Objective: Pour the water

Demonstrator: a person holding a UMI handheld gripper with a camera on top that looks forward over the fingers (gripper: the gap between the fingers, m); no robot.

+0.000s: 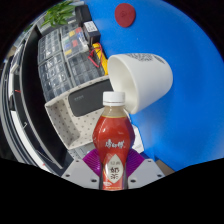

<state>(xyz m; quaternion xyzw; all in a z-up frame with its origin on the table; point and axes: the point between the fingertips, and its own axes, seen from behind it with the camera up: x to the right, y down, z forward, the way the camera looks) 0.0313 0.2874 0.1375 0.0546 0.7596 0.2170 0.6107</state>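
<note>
While clamped on bottle (113,140), claw (113,168) (purple pads), cup (140,78) beyond.

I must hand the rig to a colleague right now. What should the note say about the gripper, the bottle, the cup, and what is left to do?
Gripper: shut on the bottle, both purple pads pressing its lower body.
Bottle: red drink, white cap still on, held upright between the fingers.
Paper cup: white, just beyond the bottle over the blue surface, mouth facing the camera.
Done: bottle grasped.
Left: the pour; no liquid visible in the cup.

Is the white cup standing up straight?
No, the white cup lies tipped on its side on the blue surface, its opening facing the red bottle held between the gripper fingers.
</note>
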